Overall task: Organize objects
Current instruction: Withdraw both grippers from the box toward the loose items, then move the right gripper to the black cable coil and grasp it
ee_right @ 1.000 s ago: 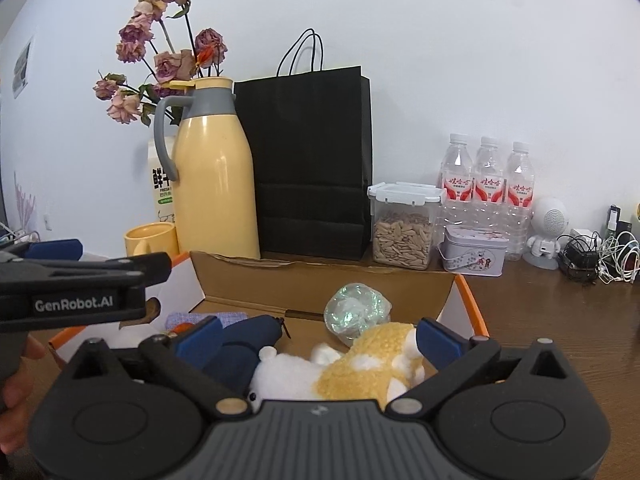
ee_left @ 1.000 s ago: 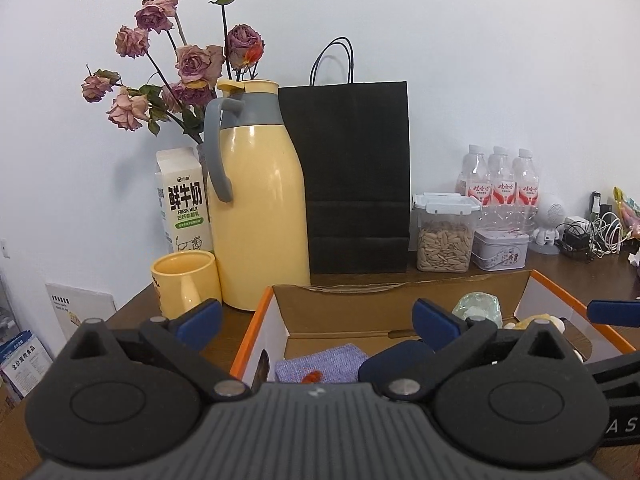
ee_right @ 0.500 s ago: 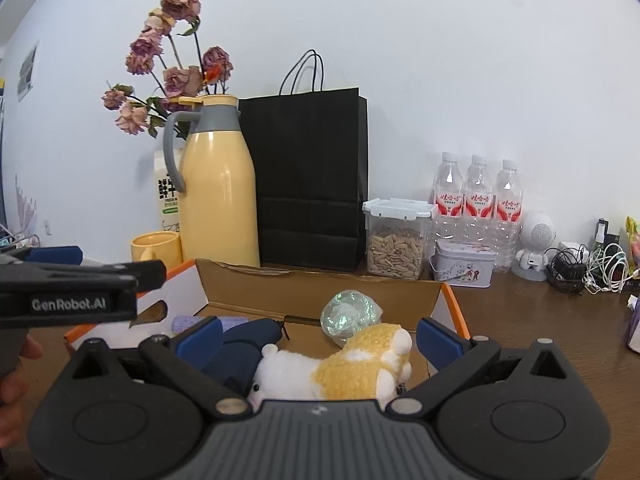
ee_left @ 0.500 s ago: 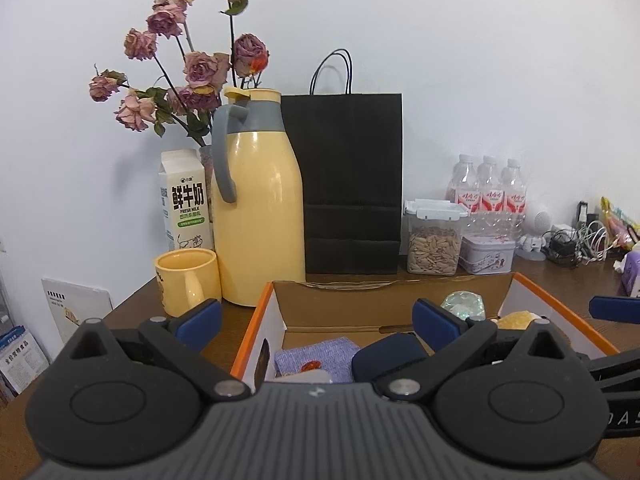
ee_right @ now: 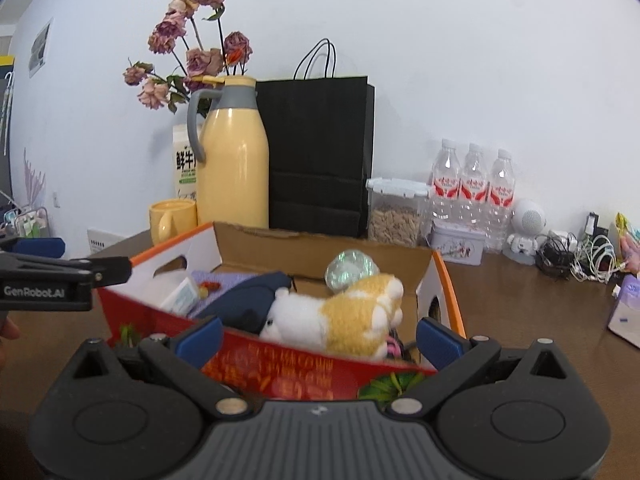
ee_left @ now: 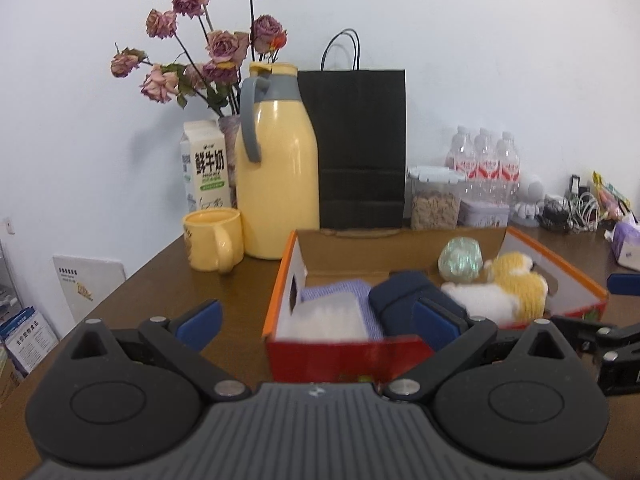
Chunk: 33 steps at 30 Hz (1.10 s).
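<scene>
Legible markings, placed relative to the yellow jug (ee_left: 276, 184):

1. Milk carton (ee_left: 206, 172), just left of the jug: large Chinese characters "鲜牛奶"; the smaller print below is unreadable.
2. Left gripper (ee_right: 44, 276), at the left edge of the right wrist view: "GenRobot.AI" in white on its black side.
3. Water bottles (ee_right: 474, 184), well right of the jug: red labels, text unreadable.
4. Box (ee_right: 280, 372) front, before the jug: red print, blurred.

One box (ee_left: 344, 354) holds one plush (ee_left: 500, 292), one foil ball (ee_left: 460, 260), one navy pouch (ee_left: 404, 300), one lilac cloth (ee_left: 340, 290) and one clear packet (ee_left: 328, 316). Beyond it at 12 o'clock: one flask (ee_left: 276, 176), one mug (ee_left: 212, 238), one carton (ee_left: 206, 170), one black bag (ee_left: 356, 148), three bottles (ee_right: 474, 184), one jar (ee_right: 394, 210), one tin (ee_right: 456, 240).
</scene>
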Each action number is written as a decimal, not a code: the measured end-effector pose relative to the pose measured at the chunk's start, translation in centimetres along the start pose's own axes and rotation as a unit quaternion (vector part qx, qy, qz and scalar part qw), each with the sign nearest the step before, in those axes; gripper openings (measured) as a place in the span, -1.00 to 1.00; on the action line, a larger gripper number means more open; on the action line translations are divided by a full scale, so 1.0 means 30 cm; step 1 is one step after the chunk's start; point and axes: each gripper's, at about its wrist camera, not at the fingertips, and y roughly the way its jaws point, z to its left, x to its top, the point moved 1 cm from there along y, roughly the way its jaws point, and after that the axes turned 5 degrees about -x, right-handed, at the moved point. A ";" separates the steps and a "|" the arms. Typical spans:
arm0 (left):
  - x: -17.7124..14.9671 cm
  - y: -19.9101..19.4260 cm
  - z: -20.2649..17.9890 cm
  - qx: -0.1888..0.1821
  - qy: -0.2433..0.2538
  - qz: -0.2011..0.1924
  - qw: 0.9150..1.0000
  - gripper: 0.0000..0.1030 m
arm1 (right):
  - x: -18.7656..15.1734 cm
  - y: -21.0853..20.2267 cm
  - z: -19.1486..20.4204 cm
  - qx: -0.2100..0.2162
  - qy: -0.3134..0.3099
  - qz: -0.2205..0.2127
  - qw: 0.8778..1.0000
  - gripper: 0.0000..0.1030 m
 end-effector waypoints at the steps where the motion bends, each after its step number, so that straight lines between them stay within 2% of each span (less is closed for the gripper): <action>1: -0.010 -0.008 0.004 0.000 0.001 0.005 1.000 1.00 | -0.009 -0.004 0.002 0.000 -0.001 0.003 1.000 1.00; 10: -0.078 -0.060 0.027 0.006 0.006 0.017 1.000 1.00 | -0.081 -0.026 0.014 0.007 -0.006 0.040 0.999 1.00; 19: -0.131 -0.036 0.032 0.008 0.004 0.040 0.999 1.00 | -0.117 -0.014 0.019 0.006 -0.008 0.069 0.998 1.00; 30: -0.151 -0.016 0.042 -0.001 -0.006 0.048 0.999 1.00 | -0.140 0.021 0.007 0.000 0.006 0.092 0.996 1.00; 33: -0.154 -0.010 0.047 -0.002 -0.012 0.051 0.999 1.00 | -0.147 0.027 0.012 0.010 0.006 0.096 0.995 0.89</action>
